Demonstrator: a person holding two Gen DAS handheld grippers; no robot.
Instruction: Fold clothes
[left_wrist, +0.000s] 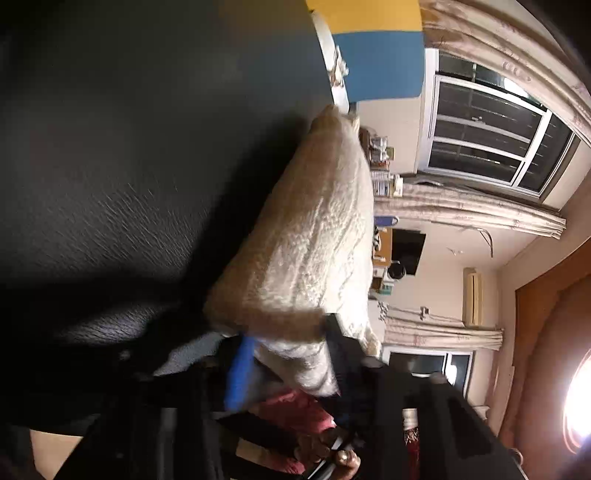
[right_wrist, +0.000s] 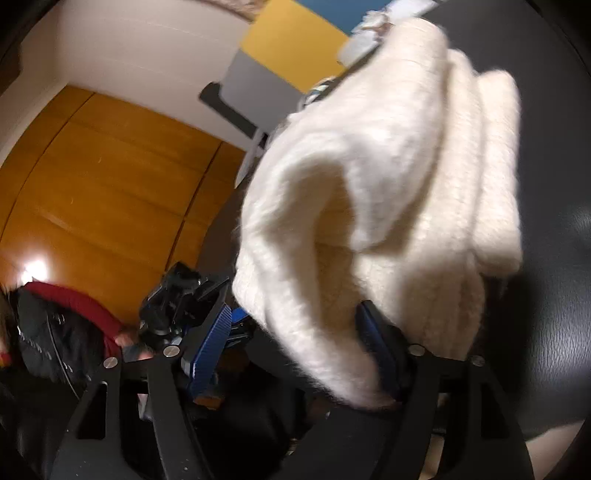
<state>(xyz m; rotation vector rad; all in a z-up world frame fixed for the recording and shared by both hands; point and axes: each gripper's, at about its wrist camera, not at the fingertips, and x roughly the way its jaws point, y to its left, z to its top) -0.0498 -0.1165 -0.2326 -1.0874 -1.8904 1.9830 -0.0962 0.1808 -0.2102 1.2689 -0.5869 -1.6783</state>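
Note:
A cream knitted sweater (left_wrist: 314, 240) hangs lifted off the dark surface (left_wrist: 129, 166), held at two places. In the left wrist view my left gripper (left_wrist: 288, 354) is shut on the sweater's edge, with the blue pad (left_wrist: 240, 373) on one side and cloth bunched between the fingers. In the right wrist view the sweater (right_wrist: 388, 177) fills the middle, partly folded into layers. My right gripper (right_wrist: 295, 347) has its blue pads (right_wrist: 210, 343) spread wide; the sweater drapes over the right finger (right_wrist: 376, 347), and I cannot tell whether it is gripped.
A dark textured surface (right_wrist: 554, 258) lies under the sweater. A wall with yellow and blue panels (left_wrist: 384, 55), windows with curtains (left_wrist: 480, 129), and cluttered shelves (left_wrist: 384, 177) stand behind. An orange wooden wardrobe (right_wrist: 110, 192) and the person in red (right_wrist: 74, 306) are at the left.

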